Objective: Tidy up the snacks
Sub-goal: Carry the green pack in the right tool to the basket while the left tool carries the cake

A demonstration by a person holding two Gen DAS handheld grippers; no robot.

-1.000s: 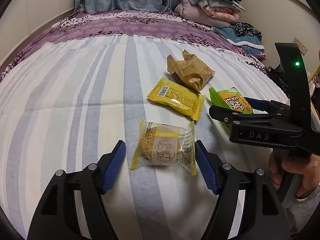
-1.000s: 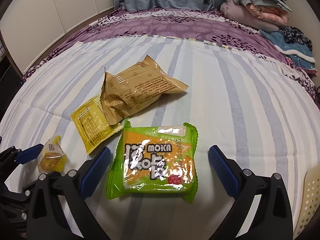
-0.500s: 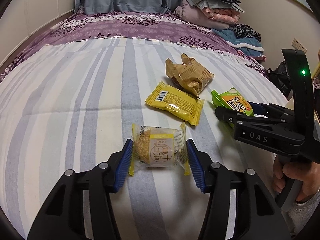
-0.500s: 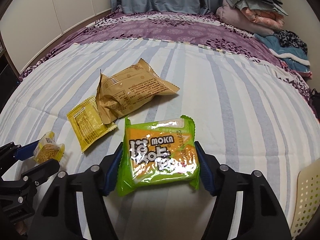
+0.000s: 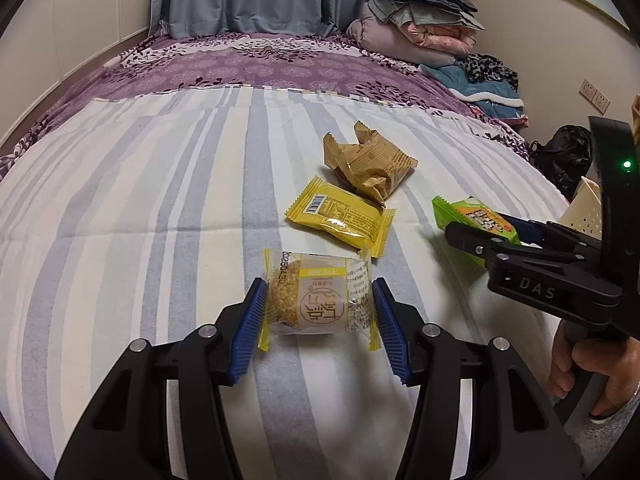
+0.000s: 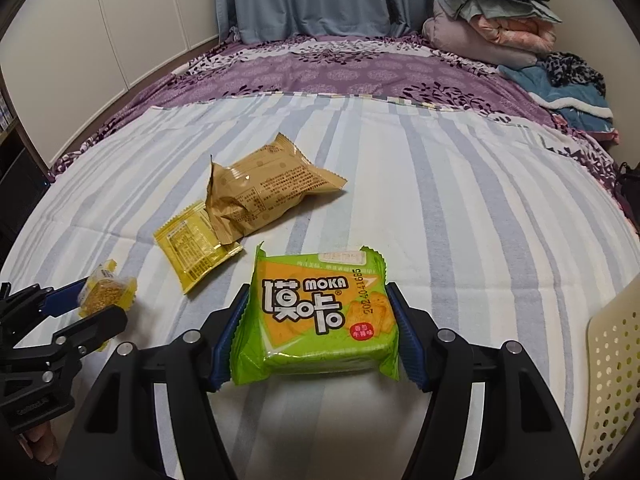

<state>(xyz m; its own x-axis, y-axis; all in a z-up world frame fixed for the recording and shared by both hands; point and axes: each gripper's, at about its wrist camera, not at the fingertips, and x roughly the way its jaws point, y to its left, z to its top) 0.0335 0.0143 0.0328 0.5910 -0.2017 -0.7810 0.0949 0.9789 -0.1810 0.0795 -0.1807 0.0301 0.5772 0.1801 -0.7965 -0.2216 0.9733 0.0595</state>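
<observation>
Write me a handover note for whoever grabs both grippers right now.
Left gripper: just closed on the round cake pack.
Right gripper: just closed on the green MOKA pack.
On the bed: the yellow pack, with the tan pack overlapping its far edge.
The cream basket is at right; nothing visibly in it.
Done: two packs gripped.
Left: place both, probably in the basket, then fetch the other two.

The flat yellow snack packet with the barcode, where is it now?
The flat yellow snack packet lies on the striped bedsheet, centre of the left wrist view, just below the crumpled brown wrapper.
</observation>
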